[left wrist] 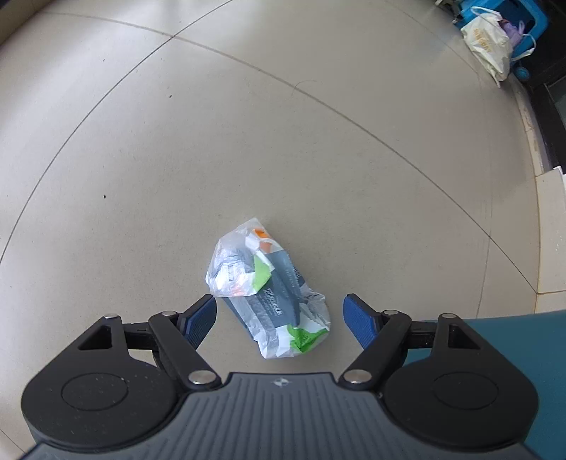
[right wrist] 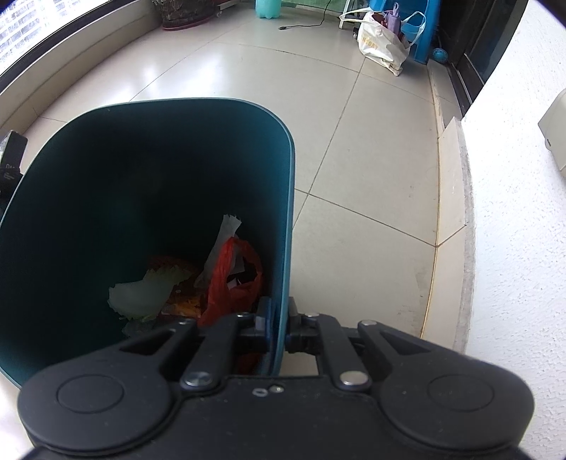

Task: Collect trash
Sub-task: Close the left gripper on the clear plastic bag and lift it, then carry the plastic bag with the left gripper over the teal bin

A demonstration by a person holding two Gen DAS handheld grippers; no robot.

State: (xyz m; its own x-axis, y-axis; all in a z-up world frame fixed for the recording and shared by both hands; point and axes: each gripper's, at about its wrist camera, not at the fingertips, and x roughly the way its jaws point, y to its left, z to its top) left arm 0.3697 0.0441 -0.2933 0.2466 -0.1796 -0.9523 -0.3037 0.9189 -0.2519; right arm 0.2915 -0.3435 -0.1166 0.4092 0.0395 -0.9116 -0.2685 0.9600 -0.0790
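Observation:
A crumpled clear plastic bag of trash (left wrist: 270,288), holding grey, green and orange wrappers, lies on the beige tiled floor. My left gripper (left wrist: 279,315) hangs just above it, open, its blue pads (left wrist: 201,316) on either side of the bag's near end, apart from it. My right gripper (right wrist: 277,325) is shut on the near wall of a dark teal bin (right wrist: 283,212). Inside the bin lie a red plastic bag (right wrist: 230,279), a pale green leaf (right wrist: 141,297) and a white paper strip (right wrist: 223,240).
A cream tote bag (right wrist: 380,44) and blue plastic furniture (right wrist: 426,32) stand at the far side by a dark doorway. A white textured wall (right wrist: 513,230) with a stone sill runs along the right. The teal bin's side (left wrist: 523,354) shows at the left wrist view's lower right.

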